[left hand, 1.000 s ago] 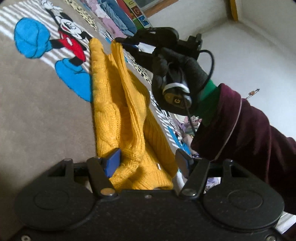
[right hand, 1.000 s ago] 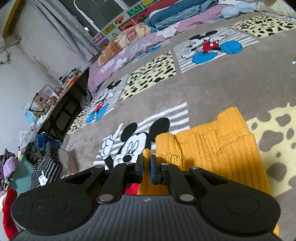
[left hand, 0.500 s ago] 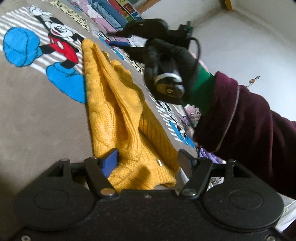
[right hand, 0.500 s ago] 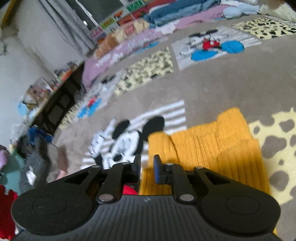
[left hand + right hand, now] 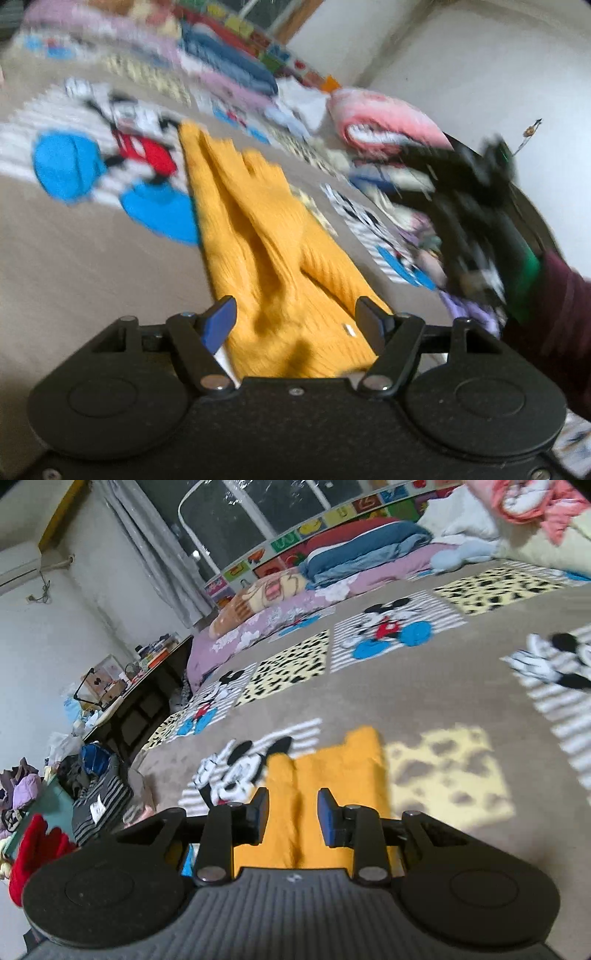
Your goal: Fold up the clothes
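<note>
Two tools are in our hands, and neither grips anything right now. Our left tool (image 5: 295, 321) stands wide apart above the near end of the yellow knit sweater (image 5: 266, 251), pads clear of the knit. Our right tool (image 5: 291, 812) is opening, its jaws a little way apart, with yellow cloth seen past them but nothing pinched; in the left view it shows as a dark blur off to the right, away from the garment.

The sweater lies on the cartoon-print blanket (image 5: 74, 236) of the bed, folded lengthwise into a long strip with raised ridges down its middle.

We judge the next fold to be end over end. To do it well, we should take both corners of one short end, bite through all the layers so none slips out, lift only enough to clear the knit, and carry the end straight along the strip. Thick knit tends to spring back, so we press the crease flat before letting go.
</note>
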{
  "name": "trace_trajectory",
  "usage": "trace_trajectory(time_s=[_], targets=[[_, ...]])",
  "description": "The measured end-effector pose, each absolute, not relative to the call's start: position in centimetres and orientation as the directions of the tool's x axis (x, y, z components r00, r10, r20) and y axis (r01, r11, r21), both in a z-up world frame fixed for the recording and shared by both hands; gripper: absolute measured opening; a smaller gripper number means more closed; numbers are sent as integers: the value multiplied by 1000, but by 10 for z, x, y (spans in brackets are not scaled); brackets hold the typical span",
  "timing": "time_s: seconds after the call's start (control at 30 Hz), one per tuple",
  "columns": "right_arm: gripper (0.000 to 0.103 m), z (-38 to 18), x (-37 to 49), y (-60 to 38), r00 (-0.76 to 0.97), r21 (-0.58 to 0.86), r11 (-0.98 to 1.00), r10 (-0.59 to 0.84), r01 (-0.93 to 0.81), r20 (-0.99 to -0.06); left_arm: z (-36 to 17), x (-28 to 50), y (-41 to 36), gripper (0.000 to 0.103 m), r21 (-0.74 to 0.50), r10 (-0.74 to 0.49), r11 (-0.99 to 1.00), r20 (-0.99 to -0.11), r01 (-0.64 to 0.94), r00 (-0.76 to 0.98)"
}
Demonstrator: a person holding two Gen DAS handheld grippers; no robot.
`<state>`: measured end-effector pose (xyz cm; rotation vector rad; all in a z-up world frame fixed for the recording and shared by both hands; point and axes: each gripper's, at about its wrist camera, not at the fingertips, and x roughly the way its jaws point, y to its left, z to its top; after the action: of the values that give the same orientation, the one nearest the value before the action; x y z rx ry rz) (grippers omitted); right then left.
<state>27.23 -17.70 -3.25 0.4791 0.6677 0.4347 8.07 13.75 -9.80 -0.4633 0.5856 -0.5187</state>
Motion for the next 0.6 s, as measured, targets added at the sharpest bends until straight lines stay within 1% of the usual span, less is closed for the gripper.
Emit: trace_trajectory(time_s=[0.07,0.13,0.17,0.23,0.27,0.37,0.43,0.5,0.57,0.6], targets=[[31,-42,244,-195,716,553,805,515,-215,-472,-88,74,133,69,-465,-504,828,-372,314,780],[31,-55,216,-209,725,552,808,506,-207,-467,-82,70,125,66,-416,-460,856,-344,306,819],[31,-62,202,-215,731,546,812,499,-206,-466,-78,68,121,60,-392,-438,869,-330,300,837],[31,-77,176,-222,740,536,818,491,-210,-460,-75,67,109,53,-336,-404,895,-323,295,856],[31,-82,166,-224,744,528,821,489,-216,-456,-74,67,102,48,-297,-378,911,-334,284,863],[31,-97,137,-223,751,493,833,489,-251,-444,-71,83,86,47,-255,-353,928,-365,272,862],[31,-104,123,-220,753,474,837,493,-275,-435,-65,94,73,47,-195,-351,935,-375,298,858],[31,-111,115,-214,753,462,837,500,-292,-429,-59,105,57,47,-109,-340,940,-390,324,856],[31,-117,106,-209,754,449,839,502,-307,-424,-52,121,43,39,-35,-335,936,-403,351,852],[31,-120,101,-207,756,443,841,500,-310,-421,-50,127,39,39,-13,-334,933,-408,360,850]])
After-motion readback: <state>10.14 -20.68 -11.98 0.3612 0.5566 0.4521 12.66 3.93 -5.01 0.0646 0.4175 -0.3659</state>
